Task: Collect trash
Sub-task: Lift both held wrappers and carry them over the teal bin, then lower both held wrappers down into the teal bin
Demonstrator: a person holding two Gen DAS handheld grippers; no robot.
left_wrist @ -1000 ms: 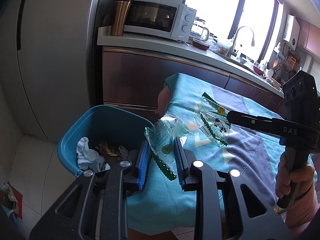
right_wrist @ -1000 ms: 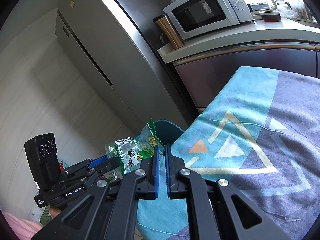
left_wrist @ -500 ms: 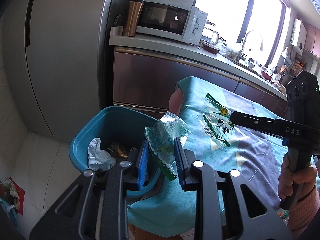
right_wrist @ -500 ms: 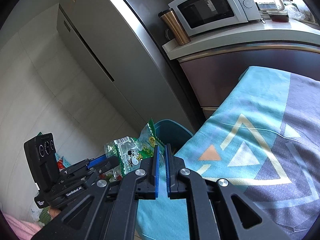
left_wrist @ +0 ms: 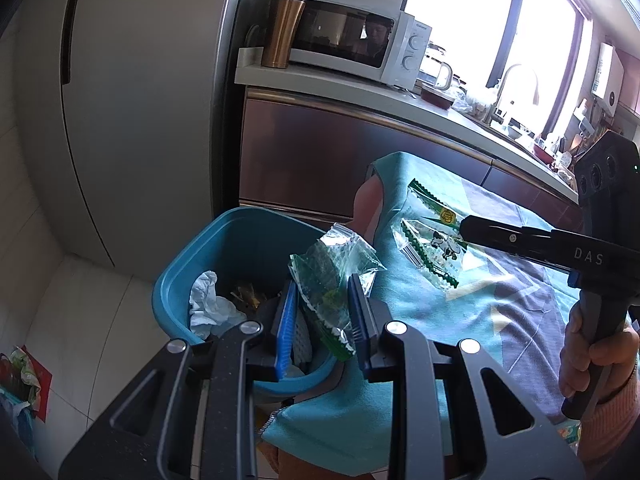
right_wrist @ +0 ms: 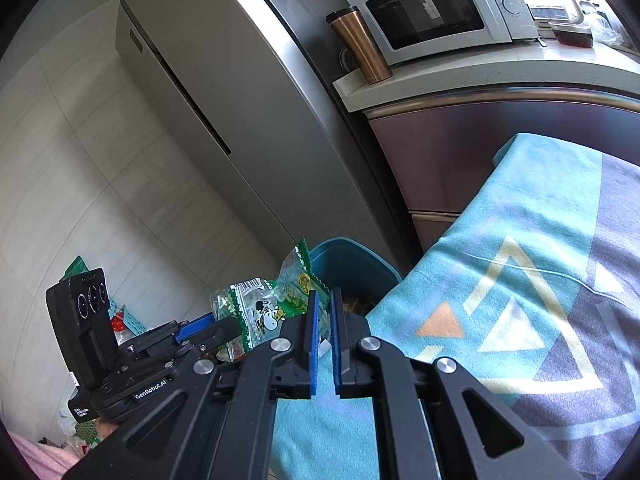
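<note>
My left gripper (left_wrist: 322, 316) is shut on a crumpled green and clear wrapper (left_wrist: 334, 276), held over the near rim of the blue trash bin (left_wrist: 176, 276). The bin holds white tissue (left_wrist: 208, 308) and other scraps. My right gripper (right_wrist: 322, 320) is shut on a clear wrapper with green zigzag edges and a cow print (right_wrist: 276, 308), also seen in the left wrist view (left_wrist: 432, 240), just right of the bin above the table's edge. The bin shows beyond the right gripper (right_wrist: 352, 264).
A table under a teal and grey cloth (left_wrist: 472, 320) stands right of the bin. Behind are a steel fridge (left_wrist: 140, 100), brown cabinets, and a counter with a white microwave (left_wrist: 352, 44) and copper tumbler (left_wrist: 282, 30). Litter lies on the floor at far left (left_wrist: 20, 372).
Both grippers have moved left toward the bin with their wrappers. The left wrapper now hangs over the bin's rim instead of over the cloth.
</note>
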